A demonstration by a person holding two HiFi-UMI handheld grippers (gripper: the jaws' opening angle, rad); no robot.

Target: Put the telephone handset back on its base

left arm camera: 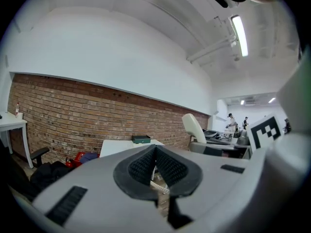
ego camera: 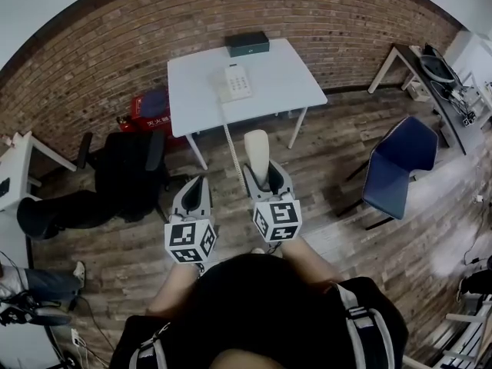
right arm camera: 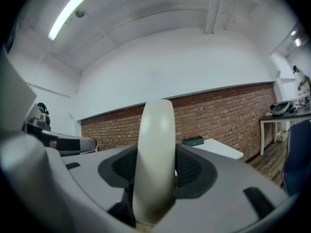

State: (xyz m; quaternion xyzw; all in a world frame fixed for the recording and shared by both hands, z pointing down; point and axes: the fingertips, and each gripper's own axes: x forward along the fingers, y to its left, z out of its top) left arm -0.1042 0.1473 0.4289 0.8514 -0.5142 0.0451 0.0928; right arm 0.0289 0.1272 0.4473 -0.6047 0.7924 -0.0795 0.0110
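Handset: one smooth, cream, curved plastic telephone handset (right arm camera: 154, 164), upright, away from the table.
Right gripper (ego camera: 265, 171): jaws wide, clamping the handset.
Left gripper (left arm camera: 155, 150): jaws together, empty.
Base: one cream keypad telephone base (ego camera: 236, 81) on the white square table (ego camera: 288, 79).

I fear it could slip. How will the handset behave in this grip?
The handset looks smooth, rigid plastic, so it may pivot in the right gripper. Its coiled cord probably stretches softly, tugging little. It seems light: that gripper alone holds it upright.

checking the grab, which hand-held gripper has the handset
The right hand-held gripper: its jaws clamp the cream handset, while the left hand-held gripper is shut with nothing in it.
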